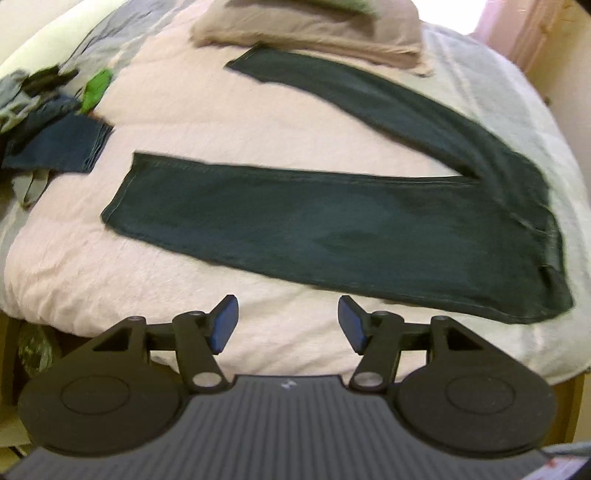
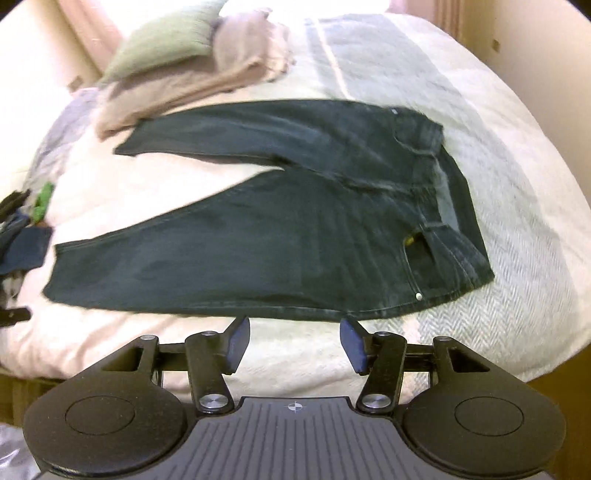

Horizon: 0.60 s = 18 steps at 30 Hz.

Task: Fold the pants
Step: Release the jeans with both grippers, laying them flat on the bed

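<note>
Dark denim pants (image 1: 332, 229) lie flat on the pale bedspread (image 1: 184, 110), legs spread in a V toward the left, waistband at the right. In the right wrist view the same pants (image 2: 258, 251) show a back pocket and waistband at the right. My left gripper (image 1: 288, 326) hovers open over bare bedspread just short of the near leg's lower edge, holding nothing. My right gripper (image 2: 294, 341) is open too, its blue pads (image 2: 238, 343) just below the near leg's lower edge, close to the seat.
A folded beige blanket (image 1: 314, 29) with a green cushion (image 2: 166, 40) lies at the far end of the bed by the far leg's hem. A heap of blue, grey and green clothes (image 1: 55, 122) sits at the left. The bed's near edge drops off below the grippers.
</note>
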Tool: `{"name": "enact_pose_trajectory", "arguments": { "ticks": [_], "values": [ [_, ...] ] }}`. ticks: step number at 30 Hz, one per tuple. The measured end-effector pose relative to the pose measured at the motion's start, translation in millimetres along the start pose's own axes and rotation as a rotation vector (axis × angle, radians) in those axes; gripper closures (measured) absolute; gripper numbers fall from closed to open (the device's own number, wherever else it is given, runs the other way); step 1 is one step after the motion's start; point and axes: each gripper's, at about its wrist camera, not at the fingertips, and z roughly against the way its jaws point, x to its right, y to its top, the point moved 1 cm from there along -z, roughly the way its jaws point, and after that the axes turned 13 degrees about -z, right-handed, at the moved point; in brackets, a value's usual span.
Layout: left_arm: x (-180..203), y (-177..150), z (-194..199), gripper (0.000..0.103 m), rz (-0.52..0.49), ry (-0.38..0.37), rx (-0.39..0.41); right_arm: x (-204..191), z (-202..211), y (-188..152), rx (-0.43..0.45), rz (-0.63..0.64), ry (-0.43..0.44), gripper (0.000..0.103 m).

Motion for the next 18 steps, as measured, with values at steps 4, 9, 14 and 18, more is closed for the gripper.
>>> {"name": "enact_pose_trajectory", "arguments": {
  "ticks": [4,9,14,18],
  "values": [
    [25.5,7.0,28.9,0.045,-0.047,-0.023,0.047,-8.5,25.0,-1.4,0.011,0.013,0.025,0.051],
    [44.1,9.5,50.2,0.043,-0.098,-0.031,0.077,-11.5,42.7,-5.8,0.016,0.029,0.032,0.051],
    [53.6,6.5,60.3,0.042,-0.131,-0.02,0.078,-7.7,50.9,-13.3,0.007,0.023,0.013,0.051],
    [57.5,4.3,65.9,0.039,-0.15,-0.021,0.078,-5.3,56.5,-16.6,0.01,0.018,0.011,0.051]
  ]
}}
